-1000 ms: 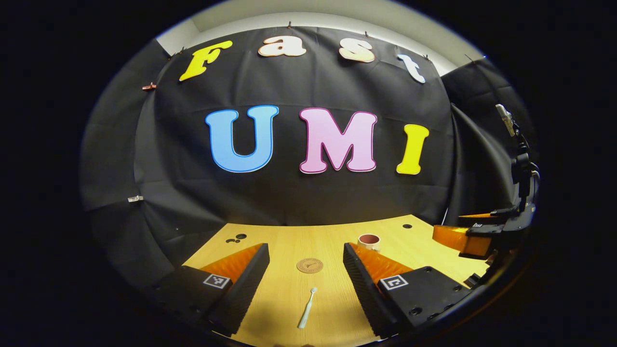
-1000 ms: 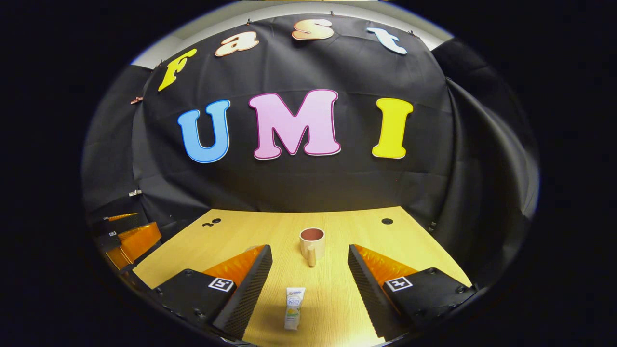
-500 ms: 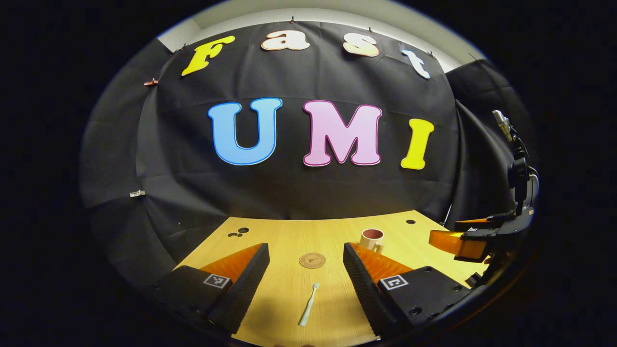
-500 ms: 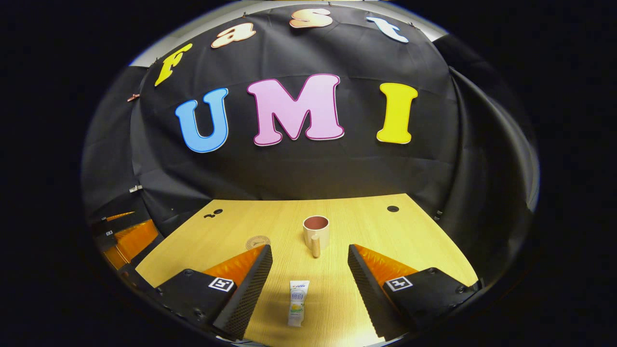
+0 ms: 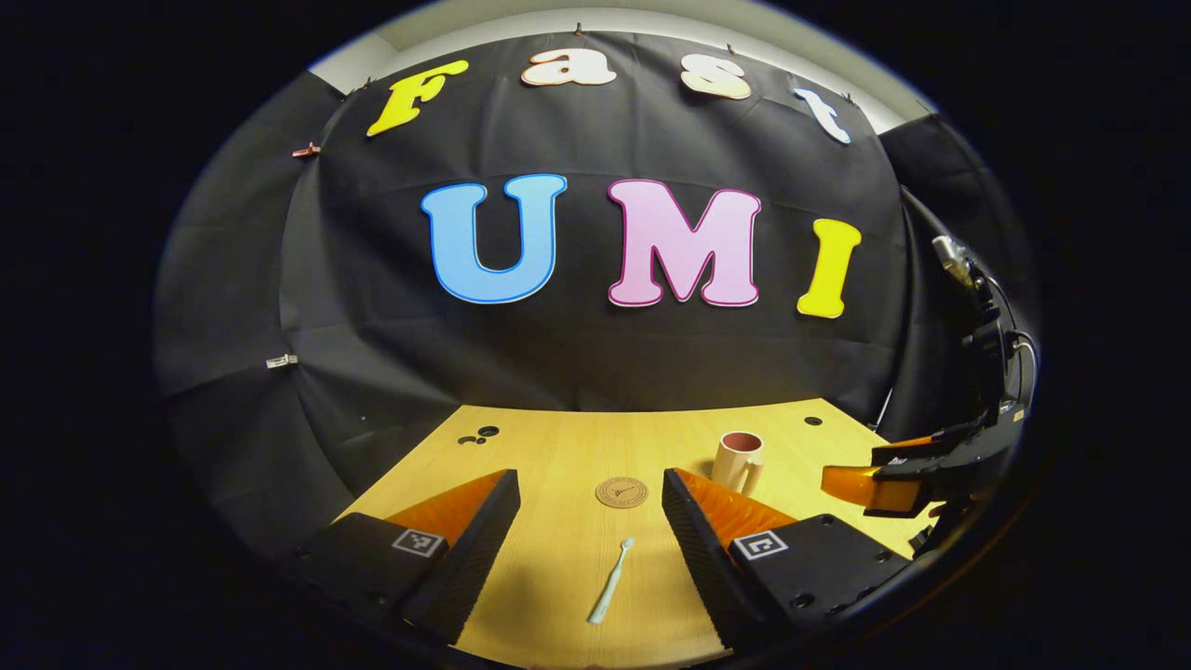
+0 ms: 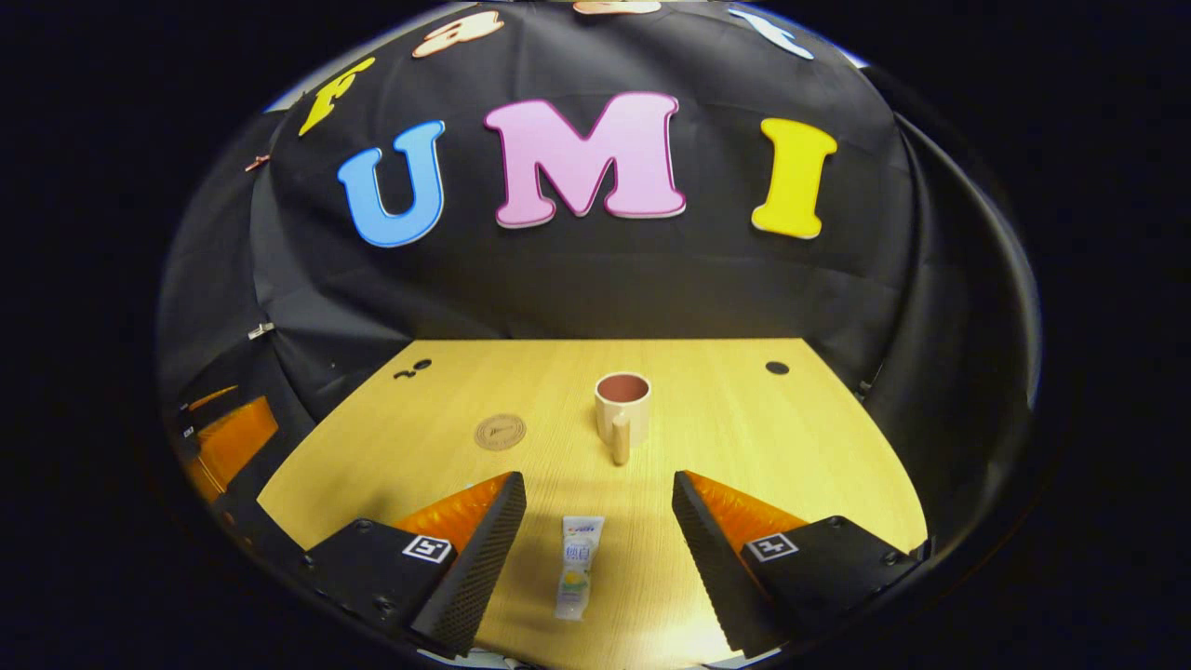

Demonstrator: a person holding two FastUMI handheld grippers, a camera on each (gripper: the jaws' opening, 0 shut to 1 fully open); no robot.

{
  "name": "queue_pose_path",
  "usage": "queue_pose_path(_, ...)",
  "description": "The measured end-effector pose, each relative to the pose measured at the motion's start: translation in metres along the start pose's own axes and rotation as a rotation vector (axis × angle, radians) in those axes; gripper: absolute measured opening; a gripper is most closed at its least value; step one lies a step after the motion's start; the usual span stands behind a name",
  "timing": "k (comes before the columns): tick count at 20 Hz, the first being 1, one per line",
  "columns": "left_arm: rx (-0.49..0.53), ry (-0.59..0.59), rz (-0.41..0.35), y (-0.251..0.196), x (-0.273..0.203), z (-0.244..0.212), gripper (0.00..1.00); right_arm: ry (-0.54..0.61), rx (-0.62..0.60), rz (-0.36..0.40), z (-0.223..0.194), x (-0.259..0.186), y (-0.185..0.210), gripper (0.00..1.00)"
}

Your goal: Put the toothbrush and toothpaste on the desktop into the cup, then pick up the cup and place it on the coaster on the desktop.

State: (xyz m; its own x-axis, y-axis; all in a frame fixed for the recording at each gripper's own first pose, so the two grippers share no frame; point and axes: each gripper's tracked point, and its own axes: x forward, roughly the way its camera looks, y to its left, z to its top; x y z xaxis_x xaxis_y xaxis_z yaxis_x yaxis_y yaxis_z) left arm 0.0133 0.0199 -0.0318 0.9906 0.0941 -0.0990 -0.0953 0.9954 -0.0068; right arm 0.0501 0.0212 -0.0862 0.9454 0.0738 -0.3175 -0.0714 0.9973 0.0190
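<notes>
A pale toothbrush (image 5: 609, 582) lies on the wooden desktop (image 5: 558, 456) between the fingers of my open left gripper (image 5: 590, 498), nothing touching it. Beyond it sits the round brown coaster (image 5: 622, 491), and the beige cup (image 5: 738, 461) stands upright to the right. In the right gripper view, a white toothpaste tube (image 6: 578, 567) lies flat between the fingers of my open right gripper (image 6: 598, 498). The cup (image 6: 622, 404) stands upright straight ahead, handle toward me, with the coaster (image 6: 500, 432) to its left. The right gripper (image 5: 893, 475) also shows at the left gripper view's right edge.
The desktop (image 6: 744, 428) has small dark holes at its far left (image 6: 411, 369) and far right (image 6: 776, 368). Black cloth walls close the booth behind and at both sides. The left gripper (image 6: 228, 442) shows at the far left of the right gripper view.
Both grippers have risen and tipped downward, so more desktop shows. The right gripper moved closer over the toothpaste. Toothbrush, toothpaste, cup and coaster have not moved.
</notes>
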Motion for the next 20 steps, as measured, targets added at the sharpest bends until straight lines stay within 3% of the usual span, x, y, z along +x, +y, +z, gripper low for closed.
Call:
queue_pose_path(12, -0.066, 0.181, 0.144, 0.012, 0.011, -0.057, 0.98, 0.378, -0.043, 0.082, -0.102, 0.055, 0.017, 0.98)
queue_pose_path(20, -0.058, 0.304, 0.213, 0.022, 0.017, -0.092, 0.98, 0.538, -0.084, 0.055, -0.160, 0.093, 0.005, 0.99)
